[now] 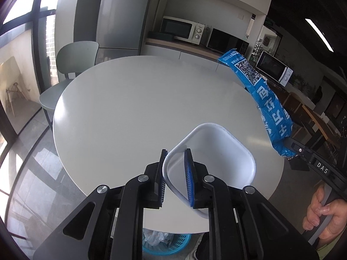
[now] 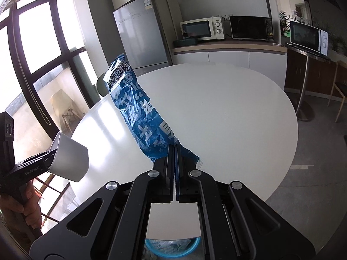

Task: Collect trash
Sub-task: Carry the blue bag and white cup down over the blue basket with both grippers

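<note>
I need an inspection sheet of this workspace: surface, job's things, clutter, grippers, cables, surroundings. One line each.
Surface: round white table, bare as far as seen.
Job's things: white cup and blue wrapper, both held above the table; blue basket with trash under the near edge.
Clutter: nothing seen.
Grippers: left gripper shut on the cup's rim, one finger inside; right gripper shut on the wrapper's end.
Cables: nothing seen.
Surroundings: fridge, three microwaves, green chair, windows.
</note>
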Available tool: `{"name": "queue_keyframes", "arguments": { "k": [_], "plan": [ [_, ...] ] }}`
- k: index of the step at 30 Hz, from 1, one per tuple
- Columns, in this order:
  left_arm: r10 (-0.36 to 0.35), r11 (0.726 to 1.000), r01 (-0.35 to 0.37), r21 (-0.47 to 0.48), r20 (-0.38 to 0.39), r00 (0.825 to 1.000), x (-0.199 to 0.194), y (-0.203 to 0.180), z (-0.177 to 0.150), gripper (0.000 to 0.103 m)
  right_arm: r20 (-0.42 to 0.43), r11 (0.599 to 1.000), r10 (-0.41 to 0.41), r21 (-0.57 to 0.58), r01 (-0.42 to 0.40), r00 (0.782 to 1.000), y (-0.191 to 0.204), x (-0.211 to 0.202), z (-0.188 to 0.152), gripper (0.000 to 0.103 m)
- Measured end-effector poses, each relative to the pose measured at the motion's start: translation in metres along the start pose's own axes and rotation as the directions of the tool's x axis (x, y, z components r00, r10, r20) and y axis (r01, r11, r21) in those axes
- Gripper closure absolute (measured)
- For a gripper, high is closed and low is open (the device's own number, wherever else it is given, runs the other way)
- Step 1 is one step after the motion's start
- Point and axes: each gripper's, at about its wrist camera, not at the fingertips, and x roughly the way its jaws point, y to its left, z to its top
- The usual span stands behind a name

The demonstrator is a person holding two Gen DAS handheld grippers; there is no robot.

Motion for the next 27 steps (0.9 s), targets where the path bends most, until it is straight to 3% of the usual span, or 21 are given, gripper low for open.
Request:
{"name": "queue_keyframes", "arguments": {
  "k": [12, 14, 20, 27],
  "plan": [
    [0.009, 1.0, -0.008, 0.005, -0.033, 0.999, -0.037, 0.01, -0.061, 0.088, -0.041, 0.997, 0.069, -0.04, -0.07, 0.997, 0.009, -0.06, -0.059, 0.103],
    [0.013, 1.0, -0.013, 0.009, -0.05, 0.999, -0.037, 0.011, -0.071, 0.088, -0.065, 0.995, 0.099, -0.023, -0.101, 0.993, 0.008, -0.064, -0.068, 0.103],
    [0.047, 0.999, -0.046, 0.014, -0.104, 0.993, -0.034, 0.019, -0.103, 0.088, -0.133, 0.994, 0.083, -0.066, -0.092, 0.988, 0.018, -0.068, -0.101, 0.103],
    [0.093, 0.996, -0.089, 0.03, -0.173, 0.981, -0.025, 0.031, -0.134, 0.088, -0.235, 0.986, 0.112, -0.09, -0.137, 0.966, 0.036, -0.061, -0.139, 0.103]
  ]
}}
